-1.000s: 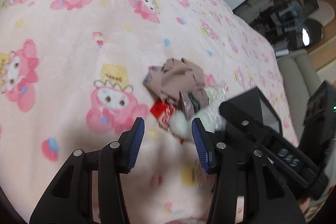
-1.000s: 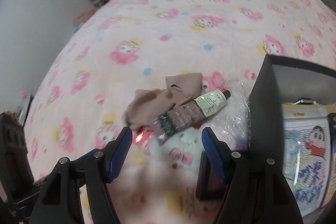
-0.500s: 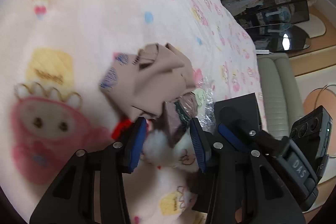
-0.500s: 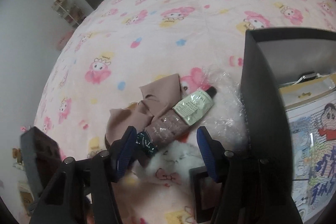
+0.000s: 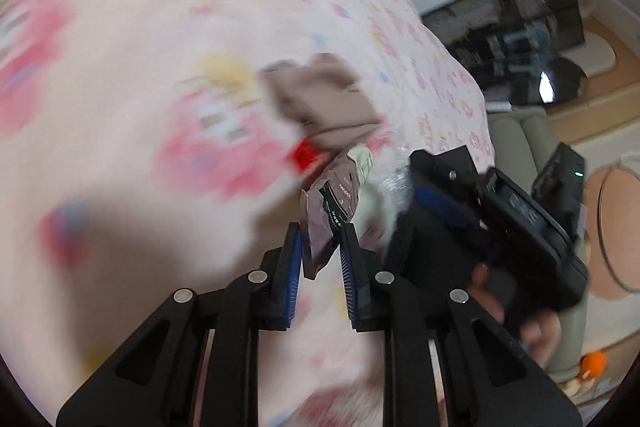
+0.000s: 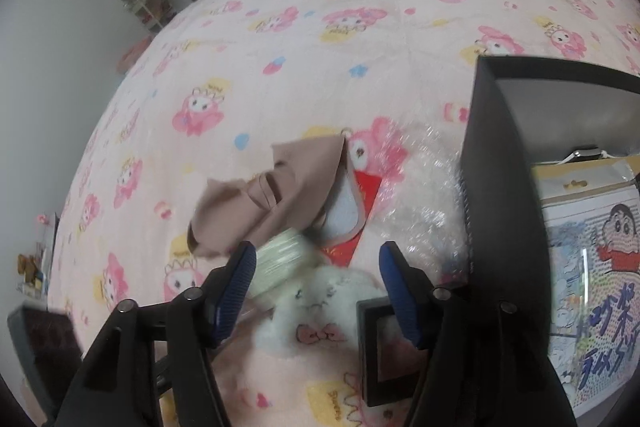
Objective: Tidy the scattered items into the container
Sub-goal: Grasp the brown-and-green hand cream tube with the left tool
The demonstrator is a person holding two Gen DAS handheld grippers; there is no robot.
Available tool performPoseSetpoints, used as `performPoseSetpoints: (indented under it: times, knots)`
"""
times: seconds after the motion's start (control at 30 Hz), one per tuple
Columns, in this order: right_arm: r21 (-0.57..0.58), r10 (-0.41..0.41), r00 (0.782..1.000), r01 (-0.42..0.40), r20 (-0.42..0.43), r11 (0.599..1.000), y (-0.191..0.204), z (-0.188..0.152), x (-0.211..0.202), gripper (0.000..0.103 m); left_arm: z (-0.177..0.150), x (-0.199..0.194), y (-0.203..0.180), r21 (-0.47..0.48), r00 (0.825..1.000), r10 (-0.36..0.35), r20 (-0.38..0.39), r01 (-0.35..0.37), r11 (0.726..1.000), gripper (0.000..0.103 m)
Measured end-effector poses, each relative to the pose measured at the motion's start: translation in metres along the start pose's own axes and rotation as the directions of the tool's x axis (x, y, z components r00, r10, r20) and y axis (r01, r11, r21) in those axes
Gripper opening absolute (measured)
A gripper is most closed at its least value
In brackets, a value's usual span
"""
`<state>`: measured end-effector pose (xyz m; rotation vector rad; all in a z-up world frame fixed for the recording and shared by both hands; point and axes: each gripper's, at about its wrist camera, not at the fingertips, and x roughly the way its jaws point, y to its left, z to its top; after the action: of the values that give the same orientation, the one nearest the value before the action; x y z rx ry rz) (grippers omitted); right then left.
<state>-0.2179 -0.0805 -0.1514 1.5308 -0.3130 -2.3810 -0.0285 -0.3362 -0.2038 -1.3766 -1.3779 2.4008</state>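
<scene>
Pinching the crimped tail of a mauve tube [image 5: 326,215] between its 2 blue pads, the left gripper [image 5: 320,255] has its jaws drawn close on that flat end; the tube runs away from the claw toward a beige cloth [image 5: 324,103], and much of this view is smeared by blur. In the right wrist view the tube's pale labelled end [image 6: 280,261] shows only as a streak just inside the left finger. The right gripper [image 6: 314,281] is spread wide with nothing between its fingers, hovering over a white plush toy [image 6: 320,301] with a small pink bow. Beyond its tips lie the beige cloth [image 6: 276,203], a red packet [image 6: 360,211] partly tucked under it, and crinkled clear wrap [image 6: 424,203]. To the right stands the black container [image 6: 500,195], its dark wall beside the wrap, with a cartoon-printed package [image 6: 592,275] inside. Everything rests on a pink bedspread [image 6: 360,7] printed with cartoon characters. Behind are a grey door, a small shelf unit against a white wall, and, in the left view, a dark shelving unit and a sofa.
</scene>
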Motion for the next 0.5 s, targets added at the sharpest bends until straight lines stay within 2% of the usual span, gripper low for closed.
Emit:
performPoseSetpoints:
  times: [0.1, 0.27, 0.37, 0.5]
  knots:
    - [-0.040, 0.002, 0.999, -0.004, -0.039, 0.999, 0.008, -0.006, 0.013, 0.062, -0.008, -0.023, 0.020, -0.026, 1.000, 0.008, 0.024, -0.007, 1.000, 0.019]
    - [-0.164, 0.040, 0.998, -0.048, -0.055, 0.985, 0.033, -0.015, 0.020, 0.062, -0.005, -0.023, 0.034, -0.057, 0.988, 0.152, 0.042, -0.150, 0.987, 0.020]
    - [-0.319, 0.023, 0.997, -0.045, -0.072, 0.947, 0.056, -0.021, 0.026, 0.062, -0.004, -0.022, 0.035, -0.065, 0.977, 0.204, 0.062, -0.200, 0.978, 0.020]
    - [-0.455, -0.007, 0.991, -0.054, -0.131, 0.889, 0.077, -0.028, 0.049, 0.062, -0.003, -0.019, 0.037, -0.069, 0.977, 0.202, 0.071, -0.197, 0.978, 0.031]
